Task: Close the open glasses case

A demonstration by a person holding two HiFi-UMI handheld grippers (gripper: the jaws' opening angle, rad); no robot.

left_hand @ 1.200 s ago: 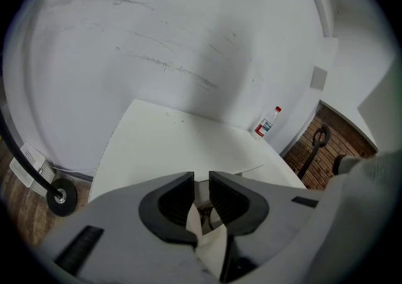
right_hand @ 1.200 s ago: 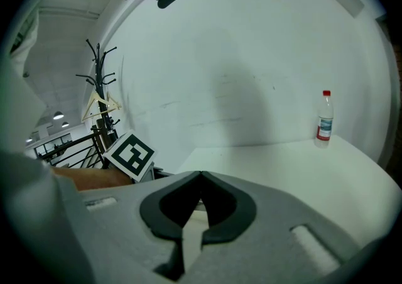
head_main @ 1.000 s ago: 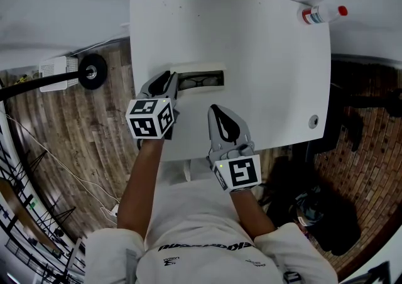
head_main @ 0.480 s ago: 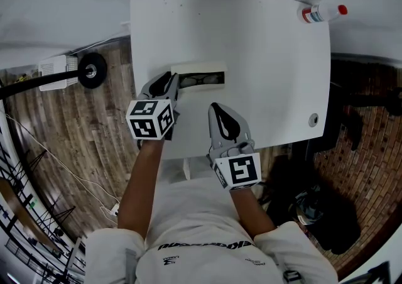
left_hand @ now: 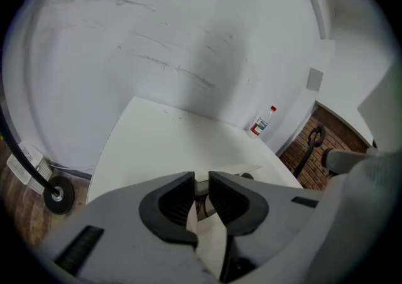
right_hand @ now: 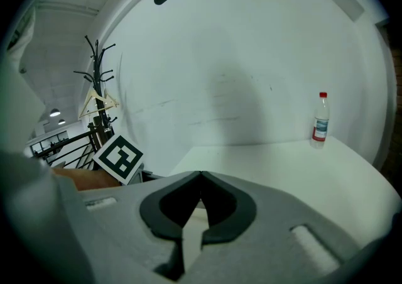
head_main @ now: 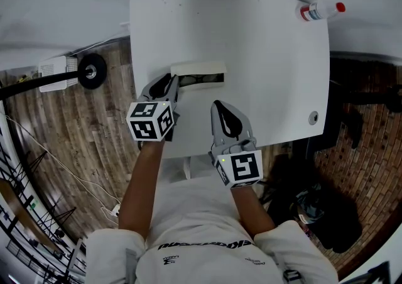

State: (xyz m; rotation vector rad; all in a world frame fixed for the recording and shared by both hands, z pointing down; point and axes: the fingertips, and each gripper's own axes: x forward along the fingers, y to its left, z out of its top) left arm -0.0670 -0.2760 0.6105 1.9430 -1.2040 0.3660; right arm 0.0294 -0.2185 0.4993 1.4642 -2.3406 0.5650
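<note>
The cream glasses case (head_main: 197, 68) lies on the white table (head_main: 257, 44), its lid half raised over dark glasses (head_main: 201, 79). My left gripper (head_main: 174, 81) is at the case's left end. In the left gripper view the jaws stand almost together around the case's thin end wall (left_hand: 201, 193), and the lid (left_hand: 231, 171) shows just beyond. My right gripper (head_main: 218, 106) hovers near the table's front edge, a little in front of the case, shut and holding nothing. In the right gripper view its tips (right_hand: 200, 179) meet.
A plastic bottle with a red cap (head_main: 320, 11) lies at the table's far right corner and appears upright-looking in the gripper views (right_hand: 320, 119). A round cable grommet (head_main: 313, 118) sits near the right edge. A black wheel (head_main: 93, 70) is on the wooden floor at left.
The case's lid has tipped further over the glasses. My right gripper has drifted slightly back and right. The left gripper has stayed at the case's end.
</note>
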